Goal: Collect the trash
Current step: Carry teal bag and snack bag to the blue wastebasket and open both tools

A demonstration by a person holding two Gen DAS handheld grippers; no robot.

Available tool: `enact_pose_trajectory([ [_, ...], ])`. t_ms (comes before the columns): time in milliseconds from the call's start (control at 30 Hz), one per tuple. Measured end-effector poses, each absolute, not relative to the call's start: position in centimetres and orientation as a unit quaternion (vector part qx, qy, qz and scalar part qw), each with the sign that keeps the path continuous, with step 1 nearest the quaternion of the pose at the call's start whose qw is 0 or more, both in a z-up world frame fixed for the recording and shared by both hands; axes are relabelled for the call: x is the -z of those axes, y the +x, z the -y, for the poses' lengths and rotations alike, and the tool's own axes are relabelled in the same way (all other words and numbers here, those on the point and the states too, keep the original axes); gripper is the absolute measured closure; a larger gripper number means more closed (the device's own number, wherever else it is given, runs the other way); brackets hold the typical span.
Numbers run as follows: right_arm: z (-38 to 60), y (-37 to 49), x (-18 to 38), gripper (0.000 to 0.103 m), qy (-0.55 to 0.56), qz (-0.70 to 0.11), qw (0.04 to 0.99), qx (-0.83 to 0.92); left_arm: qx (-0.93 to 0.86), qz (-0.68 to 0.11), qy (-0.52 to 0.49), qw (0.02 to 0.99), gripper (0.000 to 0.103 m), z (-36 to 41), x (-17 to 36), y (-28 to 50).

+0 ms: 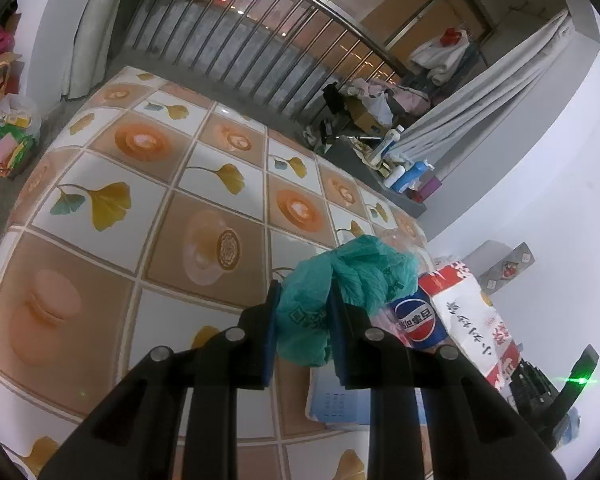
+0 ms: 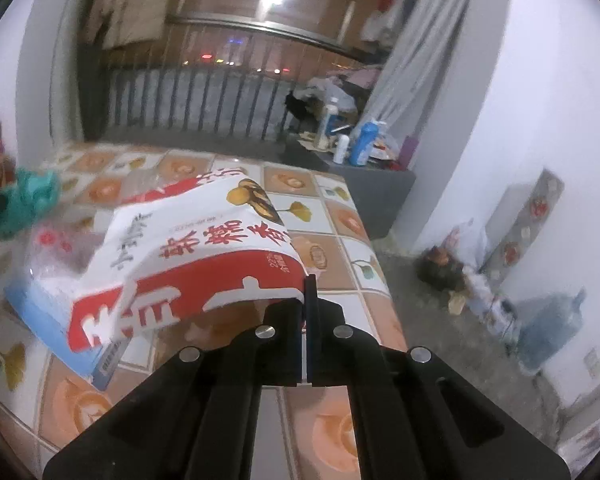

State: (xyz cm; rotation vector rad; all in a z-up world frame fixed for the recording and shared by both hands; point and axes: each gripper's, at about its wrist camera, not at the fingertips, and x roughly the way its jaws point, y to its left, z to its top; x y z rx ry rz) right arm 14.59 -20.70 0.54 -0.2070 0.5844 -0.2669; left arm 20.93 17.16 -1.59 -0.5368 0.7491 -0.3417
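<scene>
Two grippers work over a bench [image 1: 148,200] covered with a tiled cloth of ginkgo leaves and coffee cups. The left gripper [image 1: 305,322] has its jaws narrowed onto a crumpled green bag [image 1: 332,280], the blue pads pressing the plastic from both sides; the bag bulges up and to the right beyond the fingertips. Just right of the bag a blue Pepsi can [image 1: 416,322] stands beside a red and white packet [image 1: 472,316], and a pale blue box [image 1: 340,400] lies on the bench below the bag.

The right gripper [image 2: 305,292] has its jaws shut on the near corner of the packet [image 2: 188,256], pinching the thin edge between the closed pads. The packet arches up and to the left from that corner, and its far end lies over the blue box [image 2: 40,300] and some clear wrapping [image 2: 56,248]. In the right wrist view the green bag [image 2: 24,204] shows blurred at the far left edge.

Beyond the bench a metal railing [image 1: 260,64] runs across the back, a grey curtain [image 1: 480,112] hangs at the right, and bottles [image 2: 364,144] crowd a low ledge. A full white bag [image 1: 8,140] sits on the floor at the left.
</scene>
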Motion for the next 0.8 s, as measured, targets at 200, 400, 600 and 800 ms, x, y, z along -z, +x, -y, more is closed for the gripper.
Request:
enact_pose_trajectory([
  [200, 22.6, 13.7, -2.2, 0.103, -0.039, -0.281, 0.950, 0.128, 0.166, -0.348, -0.256, 0.887, 0.081, -17.4, 0.9, 20.3],
  [400, 24.9, 11.9, -4.3, 0.103, 0.033, -0.267, 0.956, 0.112, 0.167, -0.329, -0.250, 0.895, 0.082, -17.7, -0.8, 19.2],
  [600, 27.2, 9.2, -6.0, 0.103, 0.086, -0.249, 0.959, 0.105, 0.151, -0.289, -0.203, 0.923, 0.082, -17.0, -4.3, 16.4],
  [800, 30.1, 5.6, -6.9, 0.103, 0.122, -0.224, 0.959, 0.120, 0.150, -0.263, -0.151, 0.941, 0.082, -14.9, -7.8, 13.5],
])
